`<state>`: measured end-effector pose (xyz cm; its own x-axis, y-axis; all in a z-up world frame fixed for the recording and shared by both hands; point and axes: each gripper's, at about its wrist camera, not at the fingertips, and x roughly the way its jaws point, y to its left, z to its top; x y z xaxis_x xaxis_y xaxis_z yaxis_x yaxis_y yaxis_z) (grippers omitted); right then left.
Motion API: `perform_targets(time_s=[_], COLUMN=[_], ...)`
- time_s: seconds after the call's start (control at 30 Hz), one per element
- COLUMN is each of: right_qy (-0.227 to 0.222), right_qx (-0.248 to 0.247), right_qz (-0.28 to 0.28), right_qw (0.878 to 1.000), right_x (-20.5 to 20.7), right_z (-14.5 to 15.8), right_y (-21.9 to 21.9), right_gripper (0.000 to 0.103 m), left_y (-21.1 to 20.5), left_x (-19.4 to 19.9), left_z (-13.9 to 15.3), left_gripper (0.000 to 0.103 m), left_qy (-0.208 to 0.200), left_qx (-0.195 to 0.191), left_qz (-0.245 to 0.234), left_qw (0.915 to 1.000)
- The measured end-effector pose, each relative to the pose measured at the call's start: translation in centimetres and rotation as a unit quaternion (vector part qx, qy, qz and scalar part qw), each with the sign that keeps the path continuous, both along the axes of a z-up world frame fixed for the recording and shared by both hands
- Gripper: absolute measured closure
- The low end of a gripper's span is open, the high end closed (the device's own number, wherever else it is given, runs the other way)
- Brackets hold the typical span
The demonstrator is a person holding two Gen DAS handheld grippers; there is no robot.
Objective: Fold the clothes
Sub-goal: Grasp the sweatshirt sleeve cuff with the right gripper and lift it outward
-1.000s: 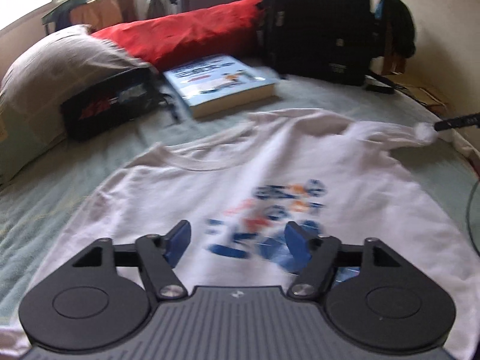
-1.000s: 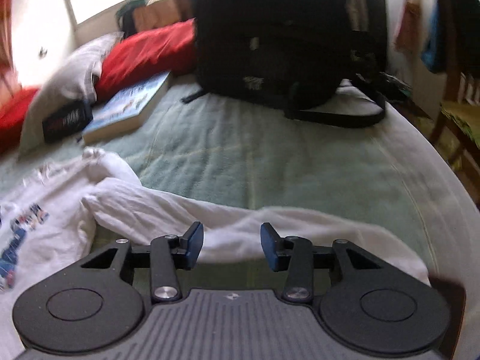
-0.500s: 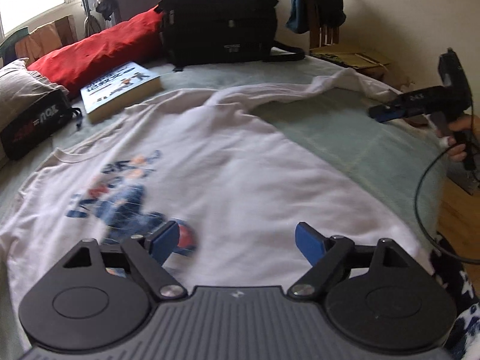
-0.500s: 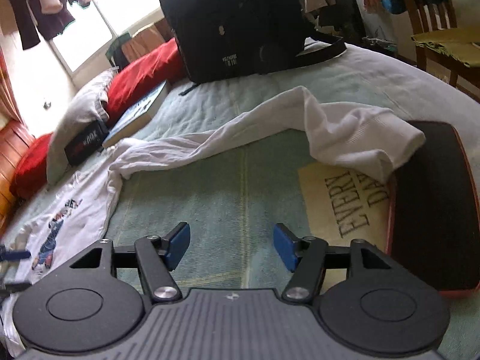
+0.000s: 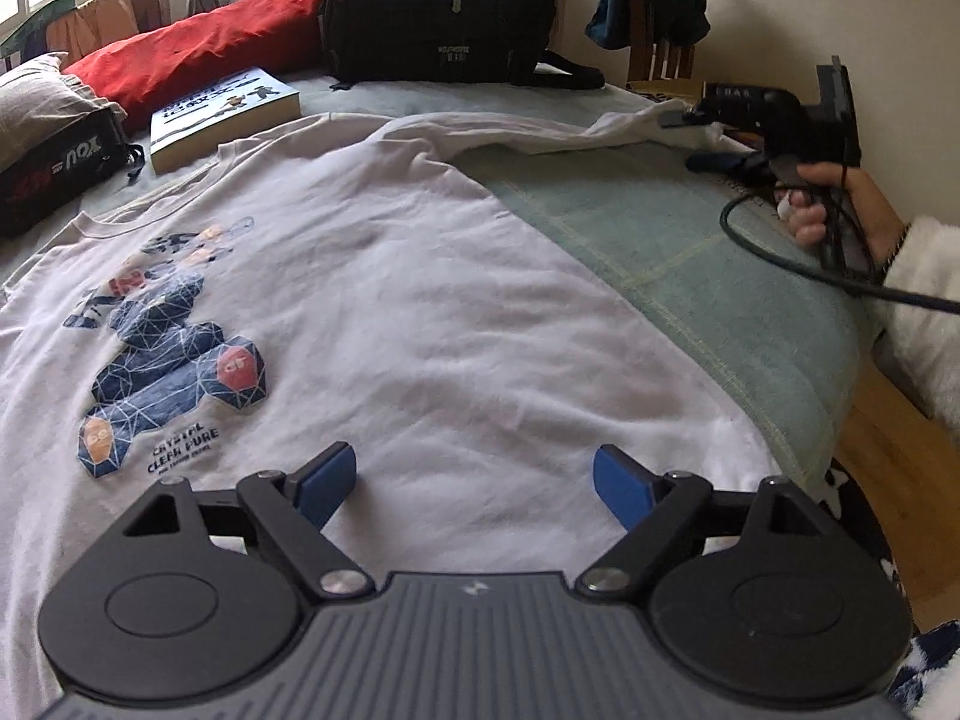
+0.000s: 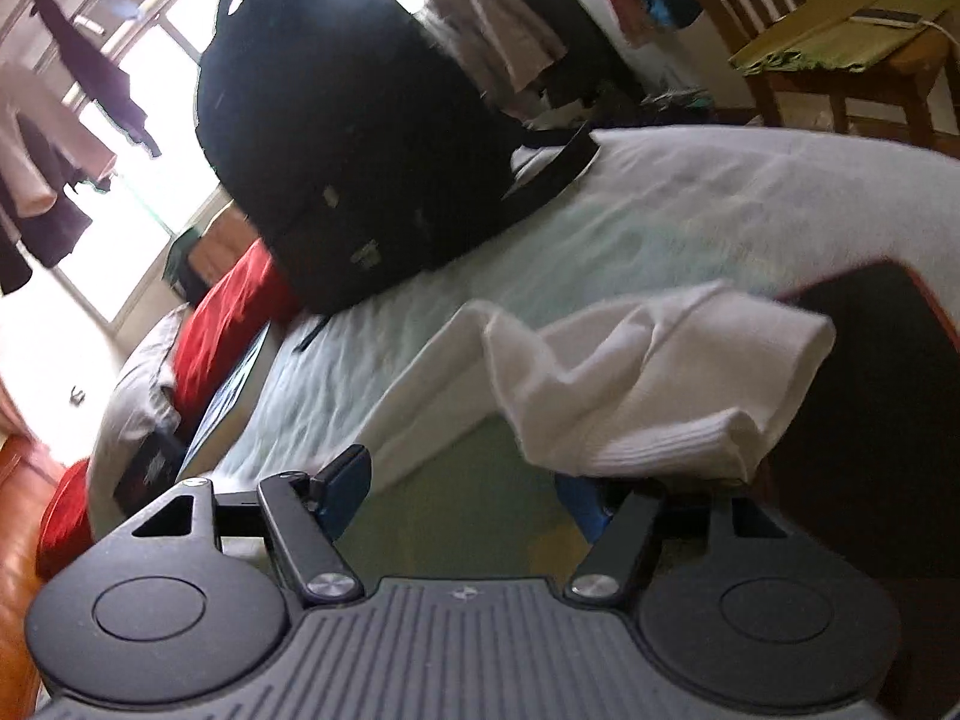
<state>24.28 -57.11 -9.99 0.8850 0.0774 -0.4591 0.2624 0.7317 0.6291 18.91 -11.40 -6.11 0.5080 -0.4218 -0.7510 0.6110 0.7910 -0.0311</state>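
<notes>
My left gripper (image 5: 474,477) hangs wide open over the soft white shirt (image 5: 420,300); my right gripper (image 6: 465,495) is opening at its ribbed cuff (image 6: 660,450), gripping nothing.

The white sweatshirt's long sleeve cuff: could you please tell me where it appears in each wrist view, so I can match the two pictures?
Left wrist view: the sleeve cuff lies far off at upper right, at the tip of the right gripper.
Right wrist view: the cuff fills the centre right, draped just above the gripper's right finger.
Shared landmark: the black backpack standing on the green bedspread.
</notes>
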Motion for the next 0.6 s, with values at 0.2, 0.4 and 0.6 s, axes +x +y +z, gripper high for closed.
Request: perform_targets(time_s=[0.2, 0.4, 0.6], right_qy=[0.017, 0.027, 0.035], right_qx=[0.007, 0.038, 0.039], right_qz=[-0.053, -0.082, -0.08], right_qw=[0.998, 0.996, 0.995], right_x=[1.5, 3.0, 3.6], right_z=[0.6, 0.8, 2.0], right_y=[-1.7, -2.7, -1.9], right_gripper=[0.029, 0.017, 0.008], left_y=[0.1, 0.3, 0.6], left_x=[0.2, 0.2, 0.2], left_z=[-0.4, -0.5, -0.7], left_gripper=[0.015, 0.013, 0.012], left_qy=[-0.003, -0.009, -0.011], left_qx=[-0.002, -0.005, -0.011], left_qz=[0.003, -0.005, -0.011], left_qw=[1.0, 0.9999, 0.9998])
